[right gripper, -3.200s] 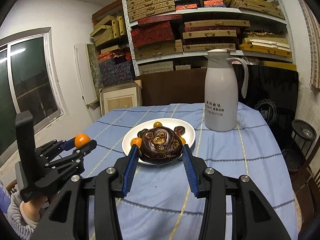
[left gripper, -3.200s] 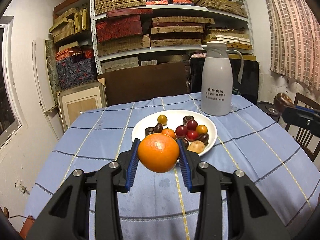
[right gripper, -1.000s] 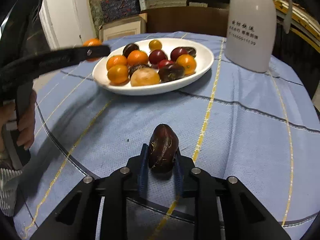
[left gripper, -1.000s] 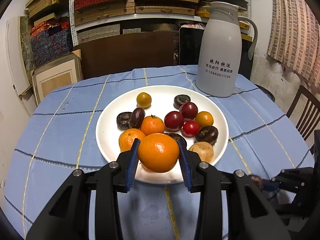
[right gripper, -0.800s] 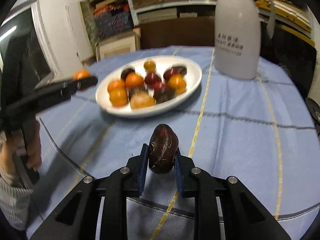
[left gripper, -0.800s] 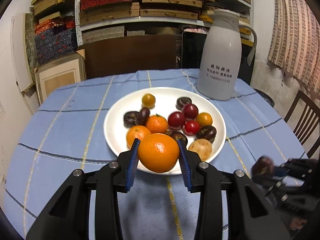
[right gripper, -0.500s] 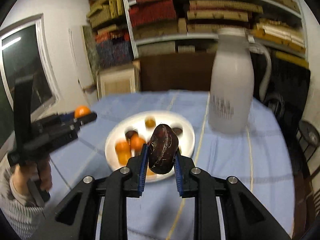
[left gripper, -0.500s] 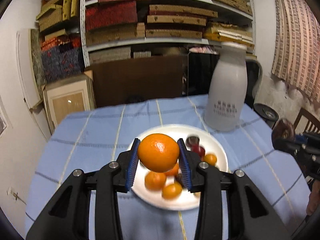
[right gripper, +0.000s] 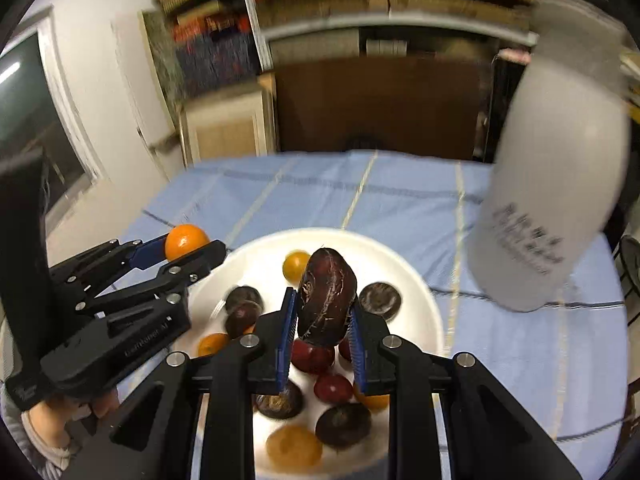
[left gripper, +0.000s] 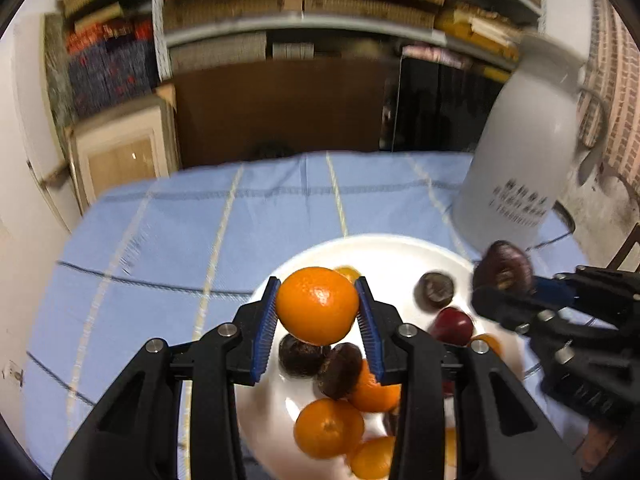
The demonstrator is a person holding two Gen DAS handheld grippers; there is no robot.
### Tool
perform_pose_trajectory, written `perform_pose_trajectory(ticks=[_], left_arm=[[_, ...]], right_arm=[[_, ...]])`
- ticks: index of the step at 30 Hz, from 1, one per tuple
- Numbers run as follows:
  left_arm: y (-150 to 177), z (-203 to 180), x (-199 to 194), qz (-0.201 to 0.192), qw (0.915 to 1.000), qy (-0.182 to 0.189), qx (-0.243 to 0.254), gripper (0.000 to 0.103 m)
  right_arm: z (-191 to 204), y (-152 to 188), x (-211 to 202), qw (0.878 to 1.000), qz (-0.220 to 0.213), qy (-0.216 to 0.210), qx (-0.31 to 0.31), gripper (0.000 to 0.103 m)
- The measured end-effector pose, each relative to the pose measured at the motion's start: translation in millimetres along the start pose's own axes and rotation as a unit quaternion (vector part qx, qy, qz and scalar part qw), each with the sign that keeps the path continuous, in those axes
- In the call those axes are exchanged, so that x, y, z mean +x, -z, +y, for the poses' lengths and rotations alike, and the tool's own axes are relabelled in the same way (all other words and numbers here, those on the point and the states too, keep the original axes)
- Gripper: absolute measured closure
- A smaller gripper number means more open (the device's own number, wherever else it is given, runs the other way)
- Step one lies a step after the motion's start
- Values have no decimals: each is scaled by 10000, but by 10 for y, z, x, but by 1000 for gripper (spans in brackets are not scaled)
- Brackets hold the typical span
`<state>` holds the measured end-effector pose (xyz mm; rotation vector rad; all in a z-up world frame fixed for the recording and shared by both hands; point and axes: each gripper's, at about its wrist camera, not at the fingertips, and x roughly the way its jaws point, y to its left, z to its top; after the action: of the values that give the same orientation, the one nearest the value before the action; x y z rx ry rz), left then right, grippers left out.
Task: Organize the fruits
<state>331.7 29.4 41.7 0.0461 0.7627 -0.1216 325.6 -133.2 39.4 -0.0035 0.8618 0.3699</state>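
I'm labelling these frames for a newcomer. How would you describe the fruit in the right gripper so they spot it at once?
Find the white plate on the blue tablecloth, beside the white jug. Over it, the right gripper clamps a dark fruit. It is maroon, oblong and wrinkled, bigger than the round dark fruits below.

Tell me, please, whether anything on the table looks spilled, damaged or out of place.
Nothing stands out. The fruit lies inside the white plate, the jug stands on the cloth, and each gripper holds one piece: the orange and the dark fruit.

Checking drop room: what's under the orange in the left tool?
Below the orange, the white plate holds two dark fruits; the plate directly beneath is hidden.
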Motion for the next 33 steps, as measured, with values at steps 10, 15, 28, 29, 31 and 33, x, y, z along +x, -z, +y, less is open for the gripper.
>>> perform_pose_trajectory(ticks=[10, 15, 28, 29, 31, 33], left_arm=[[132, 92, 656, 504, 9987, -42, -25, 62], [134, 105, 654, 430, 9989, -181, -21, 45], [23, 75, -271, -117, 9994, -322, -28, 34], [28, 64, -394, -202, 9992, -341, -24, 32], [67, 29, -702, -409, 9984, -382, -21, 31], [147, -7, -1040, -602, 9975, -380, -50, 27]], right_arm=[[37, 41, 650, 9983, 568, 101, -65, 78], [-14, 57, 685, 9981, 596, 121, 16, 75], [85, -64, -169, 9999, -40, 93, 80, 74], [112, -51, -288, 9999, -116, 86, 78, 74], [177, -6, -558, 9996, -271, 75, 45, 74], [241, 73, -829, 9990, -440, 88, 22, 71]])
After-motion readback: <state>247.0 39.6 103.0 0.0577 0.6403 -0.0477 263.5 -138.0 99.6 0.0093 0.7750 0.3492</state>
